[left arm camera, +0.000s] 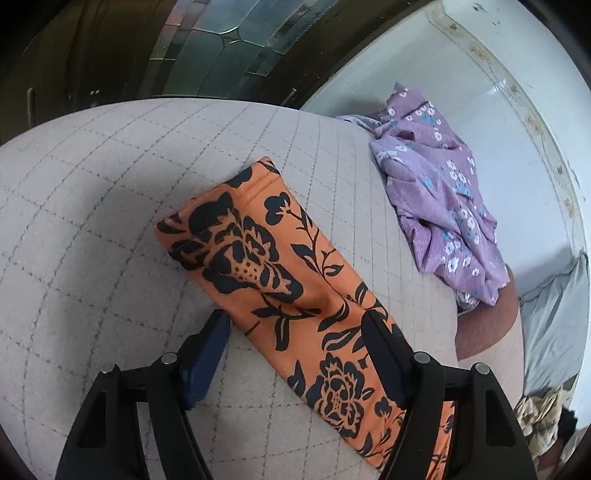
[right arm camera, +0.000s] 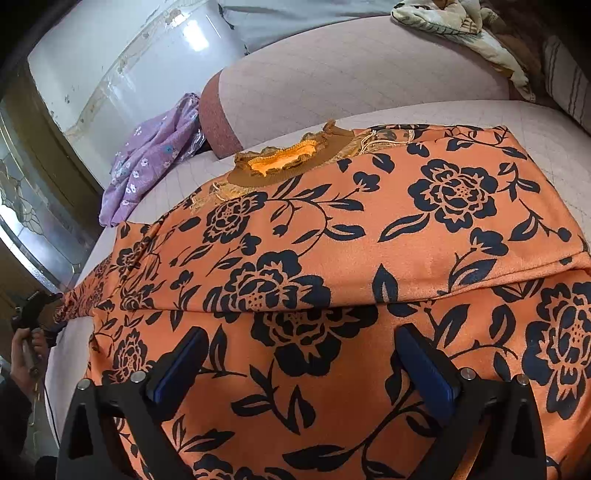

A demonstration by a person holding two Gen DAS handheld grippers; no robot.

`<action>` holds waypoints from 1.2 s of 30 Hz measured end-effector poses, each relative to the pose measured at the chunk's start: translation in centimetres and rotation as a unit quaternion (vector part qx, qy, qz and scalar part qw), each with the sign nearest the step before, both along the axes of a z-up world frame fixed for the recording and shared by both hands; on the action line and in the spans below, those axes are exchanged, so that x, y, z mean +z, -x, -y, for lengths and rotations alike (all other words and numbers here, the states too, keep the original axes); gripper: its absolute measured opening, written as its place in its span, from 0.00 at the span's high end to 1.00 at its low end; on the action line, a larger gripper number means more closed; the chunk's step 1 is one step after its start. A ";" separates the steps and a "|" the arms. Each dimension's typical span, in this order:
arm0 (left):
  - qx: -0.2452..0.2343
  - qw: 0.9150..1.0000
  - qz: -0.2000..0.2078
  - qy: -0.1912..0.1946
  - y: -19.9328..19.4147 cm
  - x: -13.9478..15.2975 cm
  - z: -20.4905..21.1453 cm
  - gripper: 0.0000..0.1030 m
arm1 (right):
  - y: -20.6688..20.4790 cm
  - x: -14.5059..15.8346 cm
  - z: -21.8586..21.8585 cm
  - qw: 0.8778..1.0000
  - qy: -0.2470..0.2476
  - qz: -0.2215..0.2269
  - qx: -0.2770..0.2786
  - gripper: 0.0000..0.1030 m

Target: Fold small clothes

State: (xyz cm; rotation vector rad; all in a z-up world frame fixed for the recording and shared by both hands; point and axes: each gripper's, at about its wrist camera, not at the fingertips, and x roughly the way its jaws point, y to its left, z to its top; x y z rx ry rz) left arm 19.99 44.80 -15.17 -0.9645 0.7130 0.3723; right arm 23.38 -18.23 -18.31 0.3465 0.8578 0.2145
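Observation:
An orange garment with black flowers (right arm camera: 332,229) lies spread on the quilted pale surface (right arm camera: 546,140), its ruffled neckline (right arm camera: 288,162) at the far side and a fold edge running across its middle. My right gripper (right arm camera: 303,365) hovers open just over the near part of the cloth, with nothing pinched. One sleeve (left arm camera: 266,251) stretches out flat in the left wrist view, cuff at the far end. My left gripper (left arm camera: 295,350) straddles this sleeve, open. Its left finger (left arm camera: 207,347) is beside the cloth and its right finger (left arm camera: 384,354) is over it.
A crumpled purple flowered garment (left arm camera: 436,206) lies at the far edge of the quilted surface (left arm camera: 92,192) by the white wall (left arm camera: 498,110). A pink bolster (right arm camera: 351,74), grey cloth (left arm camera: 554,314) and a cream patterned blanket (right arm camera: 461,22) lie beyond. A dark glazed door (left arm camera: 207,44) stands behind.

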 end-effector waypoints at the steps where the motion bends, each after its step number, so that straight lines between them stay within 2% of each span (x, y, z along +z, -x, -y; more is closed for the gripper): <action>1: 0.002 1.000 0.001 0.002 0.0 0.0 0.0 0.29 | -0.1 0.0 -0.1 1.000 0.000 0.000 0.000 0.00; 3: 0.006 1.000 0.000 0.001 -0.1 -0.1 -0.2 0.29 | -0.1 0.0 -0.1 1.000 0.000 0.001 0.000 0.00; 5: 0.018 0.999 -0.028 -0.016 -0.4 -0.1 -0.6 0.49 | -0.2 0.0 -0.2 1.000 0.000 0.001 0.000 0.00; 6: 0.024 0.999 -0.043 -0.024 -0.4 -0.2 -0.9 0.74 | -0.1 0.0 -0.1 1.000 -0.001 0.001 0.000 0.00; 7: 0.033 0.997 -0.065 -0.036 -0.6 -0.4 -1.2 0.93 | -0.1 0.1 0.0 1.000 -0.003 0.001 -0.001 0.00; 9: 0.031 0.995 -0.076 -0.050 -1.2 -0.7 -1.5 0.93 | -0.1 0.1 0.0 1.000 -0.004 0.002 -0.001 0.00; 11: 0.021 0.991 -0.096 -0.091 -2.1 0.2 -0.6 0.94 | -0.1 0.0 0.0 1.000 -0.003 0.002 -0.001 0.00; 12: 0.015 0.988 -0.101 -0.117 -2.4 1.1 0.3 0.95 | -0.1 0.0 0.0 1.000 -0.004 0.002 -0.001 0.00; 14: -0.015 0.978 -0.068 -0.196 -3.0 5.0 3.6 0.95 | -0.1 0.0 0.0 1.000 -0.004 0.002 -0.001 0.00; 17: -0.084 0.953 0.005 -0.291 -3.3 11.4 10.6 0.95 | 0.0 0.0 0.2 1.000 -0.008 0.004 -0.002 0.00; 18: -0.117 0.940 0.045 -0.317 -3.2 14.1 14.2 0.95 | 0.0 0.0 0.2 1.000 -0.010 0.005 -0.003 0.00; 19: -0.142 0.930 0.074 -0.331 -3.0 16.0 17.1 0.95 | 0.0 0.0 0.2 1.000 -0.013 0.006 -0.003 0.00; 20: -0.176 0.916 0.114 -0.342 -2.7 18.4 21.1 0.95 | 0.0 0.0 0.4 1.000 -0.016 0.007 -0.004 0.00; 21: -0.196 0.908 0.135 -0.343 -2.8 19.6 23.5 0.95 | 0.0 0.0 0.4 1.000 -0.019 0.008 -0.004 0.00; 23: -0.267 0.883 0.192 -0.336 -2.6 22.3 31.5 0.95 | 0.1 0.0 0.6 1.000 -0.025 0.010 -0.005 0.00; 24: -0.303 0.873 0.209 -0.321 -2.8 22.8 34.9 0.95 | 0.2 0.0 0.8 0.999 -0.031 0.011 -0.005 0.01; 26: -0.376 0.856 0.215 -0.282 -3.6 22.5 40.5 0.89 | 0.3 0.1 1.1 0.999 -0.041 0.013 -0.006 0.01; 27: -0.429 0.839 0.205 -0.262 -4.1 21.5 44.3 0.77 | 0.3 0.1 1.2 0.999 -0.046 0.015 -0.006 0.01; 28: -0.469 0.822 0.183 -0.267 -4.4 20.0 47.6 0.39 | 0.3 0.1 1.4 0.999 -0.051 0.016 -0.007 0.01; 29: -0.495 0.805 0.155 -0.287 -4.6 18.1 50.1 0.23 | 0.4 0.1 1.6 0.998 -0.057 0.017 -0.007 0.01; 30: -0.501 0.799 0.139 -0.302 -4.6 16.7 51.1 0.16 | 0.5 0.2 1.7 0.998 -0.062 0.018 -0.007 0.01; 31: -0.515 0.791 0.102 -0.315 -4.6 14.2 52.0 0.16 | 0.6 0.2 1.9 0.997 -0.069 0.020 -0.008 0.01; 32: -0.524 0.790 0.073 -0.310 -4.6 12.5 52.0 0.16 | 0.7 0.2 2.1 0.997 -0.075 0.021 -0.008 0.01; 33: -0.522 0.796 0.058 -0.302 -4.8 11.4 51.2 0.16 | 0.8 0.2 2.3 0.996 -0.082 0.023 -0.008 0.01; 35: -0.485 0.823 0.030 -0.293 -4.4 9.5 48.4 0.16 | 0.9 0.2 2.6 0.995 -0.092 0.023 -0.009 0.01; 36: -0.456 0.841 0.014 -0.289 -4.4 8.6 46.3 0.16 | 0.9 0.3 2.7 0.995 -0.094 0.023 -0.010 0.01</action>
